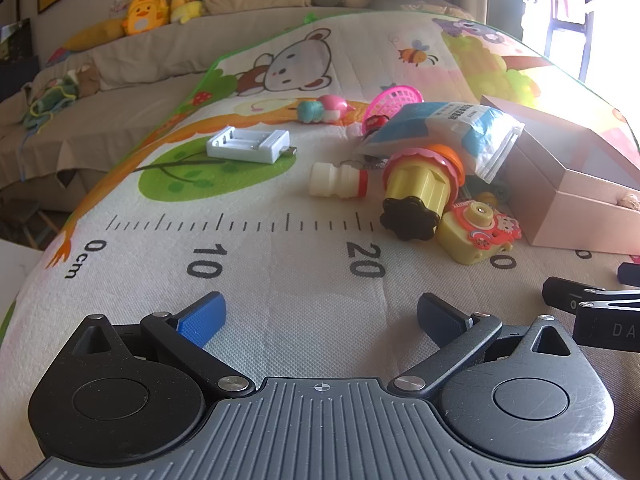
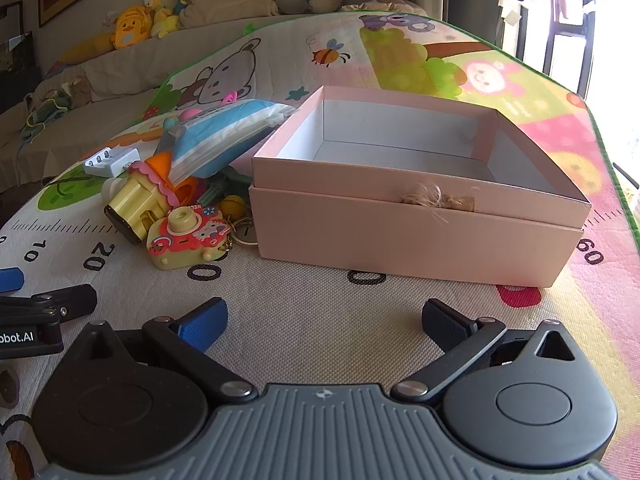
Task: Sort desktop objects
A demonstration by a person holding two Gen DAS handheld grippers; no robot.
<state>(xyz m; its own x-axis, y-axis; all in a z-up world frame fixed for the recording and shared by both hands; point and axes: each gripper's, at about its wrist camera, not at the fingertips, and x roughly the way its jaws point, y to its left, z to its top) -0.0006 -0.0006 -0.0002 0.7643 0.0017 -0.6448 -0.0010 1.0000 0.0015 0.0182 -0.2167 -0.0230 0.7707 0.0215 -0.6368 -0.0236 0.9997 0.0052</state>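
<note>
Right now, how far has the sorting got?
Nothing looks done: the pink box is empty inside. Nothing is in hand: left hand-held gripper and right hand-held gripper are both open. Left to sort: toy camera, pouch, charger, white bottle and the rest.

Strong daylight floods in from the window [image 1: 568, 20] on the right, bleaching that side to white glare. The play mat [image 2: 320, 320] stays sharp and evenly lit; fisheye distortion curves its edges, and shadows stay soft.
</note>
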